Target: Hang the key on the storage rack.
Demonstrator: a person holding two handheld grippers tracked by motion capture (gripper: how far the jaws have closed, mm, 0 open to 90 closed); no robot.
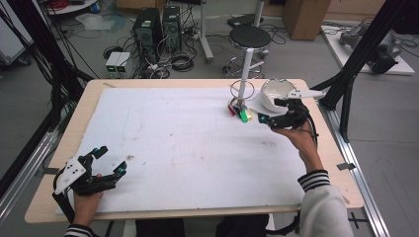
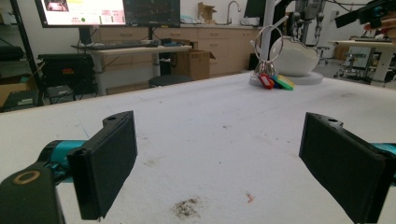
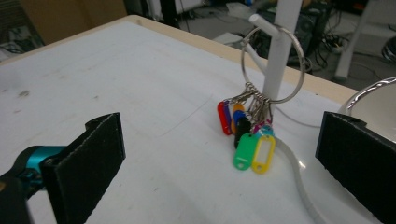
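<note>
So the key ring (image 3: 273, 65) is hanging on the peg of the little white stand (image 3: 280, 46) near the far right corner of the table (image 1: 59, 163), with the bunch of coloured tags (image 3: 245, 135) dangling off it and resting on the white mat (image 1: 188, 148). That part looks done to me.

My right tongs (image 1: 272, 112) are just beside the tags, jaws spread wide with nothing between them, so I'd say I've let go of the ring. My left tongs (image 1: 111, 160) sit near the near left corner, also wide open and empty, well apart from everything.

There's a white bowl (image 1: 274, 94) right next to the stand by the far edge. As far as I can tell all that's left is pulling my right hand (image 1: 296, 136) away without bumping the ring off the peg.
</note>
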